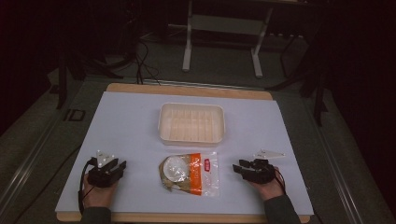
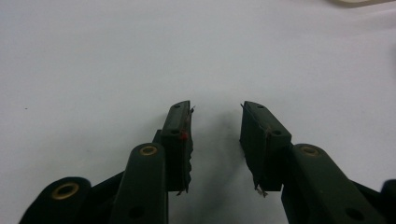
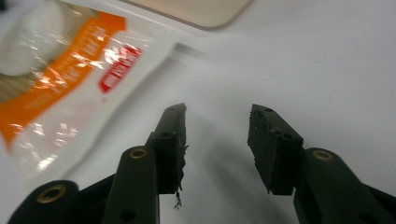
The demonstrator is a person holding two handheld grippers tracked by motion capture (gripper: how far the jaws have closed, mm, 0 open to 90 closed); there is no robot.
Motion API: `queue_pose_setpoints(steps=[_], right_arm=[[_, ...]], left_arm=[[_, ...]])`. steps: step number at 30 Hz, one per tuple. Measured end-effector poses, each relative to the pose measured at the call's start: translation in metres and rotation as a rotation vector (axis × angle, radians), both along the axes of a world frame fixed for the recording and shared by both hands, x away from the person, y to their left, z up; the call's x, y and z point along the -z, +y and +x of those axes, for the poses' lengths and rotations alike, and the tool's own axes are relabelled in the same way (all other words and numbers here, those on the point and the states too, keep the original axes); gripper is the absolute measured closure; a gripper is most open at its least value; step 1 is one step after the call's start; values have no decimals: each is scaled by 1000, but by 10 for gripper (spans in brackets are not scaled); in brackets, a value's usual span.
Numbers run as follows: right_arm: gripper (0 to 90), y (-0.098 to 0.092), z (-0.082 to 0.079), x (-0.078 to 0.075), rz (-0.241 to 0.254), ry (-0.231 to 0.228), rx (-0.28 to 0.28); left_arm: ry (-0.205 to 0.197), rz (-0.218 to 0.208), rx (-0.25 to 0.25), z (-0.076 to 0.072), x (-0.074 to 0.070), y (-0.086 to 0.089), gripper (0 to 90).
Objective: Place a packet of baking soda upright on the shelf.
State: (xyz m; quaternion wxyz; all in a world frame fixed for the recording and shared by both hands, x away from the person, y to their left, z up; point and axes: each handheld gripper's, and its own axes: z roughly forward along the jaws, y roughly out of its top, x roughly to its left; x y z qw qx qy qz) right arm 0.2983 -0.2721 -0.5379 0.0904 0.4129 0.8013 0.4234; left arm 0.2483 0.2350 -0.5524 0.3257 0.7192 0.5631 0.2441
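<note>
Both hands rest low on the white counter (image 1: 130, 121); left tongs (image 2: 215, 114) and right tongs (image 3: 217, 114) gape wide, flanking a clear orange-striped plastic food bag (image 1: 189, 172).

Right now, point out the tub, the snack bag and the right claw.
tub (image 1: 161, 122): high view, on its left rim.
snack bag (image 1: 196, 173): high view, on the orange band down its middle.
right claw (image 3: 217, 140): right gripper view, midway between its two black tips, which stand apart.

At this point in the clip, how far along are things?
Nothing looks done yet. The plastic bag lies flat on the table, in front of the empty tray. The left gripper and right gripper rest open at either side, holding nothing. Any handling of the bag is still ahead.
</note>
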Motion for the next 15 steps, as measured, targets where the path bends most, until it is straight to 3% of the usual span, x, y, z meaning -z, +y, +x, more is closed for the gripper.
queue_pose_setpoints(steps=[7, 15], right_arm=[[594, 14, -1, 0, 25, 13, -54], [593, 32, -2, 4, 24, 31, -103]], left_arm=[[0, 8, 31, 0, 0, -1, 665], [2, 12, 27, 0, 0, -1, 660]])
